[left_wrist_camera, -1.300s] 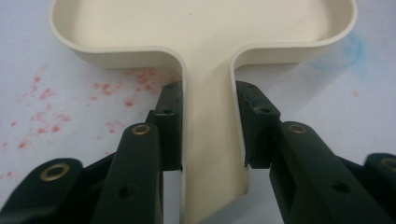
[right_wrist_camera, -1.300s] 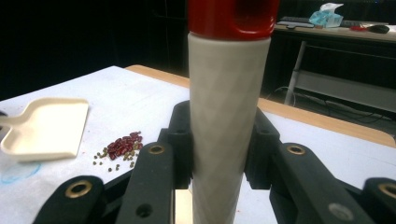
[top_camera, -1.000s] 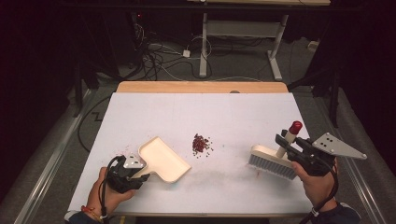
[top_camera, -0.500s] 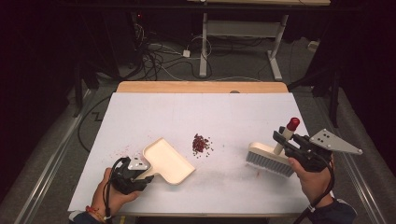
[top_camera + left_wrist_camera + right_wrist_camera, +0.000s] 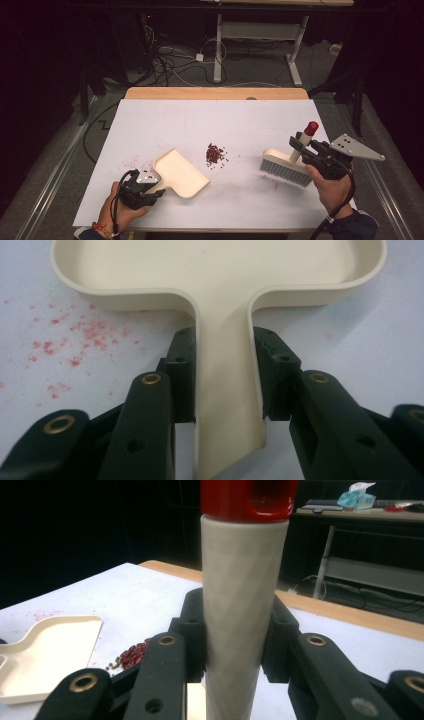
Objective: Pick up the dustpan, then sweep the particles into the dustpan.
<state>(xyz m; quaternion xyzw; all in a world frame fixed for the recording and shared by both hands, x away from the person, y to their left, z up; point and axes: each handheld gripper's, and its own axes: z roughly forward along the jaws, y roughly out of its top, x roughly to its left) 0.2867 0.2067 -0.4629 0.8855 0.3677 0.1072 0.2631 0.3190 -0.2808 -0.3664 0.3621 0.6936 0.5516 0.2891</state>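
A cream dustpan (image 5: pixel 180 173) lies on the white table (image 5: pixel 210 125), its mouth toward a small pile of red beans (image 5: pixel 215 153). My left gripper (image 5: pixel 159 189) is shut on the dustpan's handle (image 5: pixel 225 390), with a black pad pressed against each side. At the right, my right gripper (image 5: pixel 296 145) is shut on the grey handle (image 5: pixel 240 605) of a hand brush (image 5: pixel 285 169); the handle ends in a red cap (image 5: pixel 311 128). The brush's bristles rest on the table to the right of the beans (image 5: pixel 132 655).
Faint red specks (image 5: pixel 65 340) stain the table left of the dustpan. A wooden strip (image 5: pixel 215 93) edges the table's far side. Beyond it are cables (image 5: pixel 170 60) on the floor and a desk frame (image 5: pixel 260 35). Another desk with clutter (image 5: pixel 355 500) stands far behind.
The dustpan and left gripper shifted slightly right, toward the beans. The brush and right gripper edged a little left, toward the pile.
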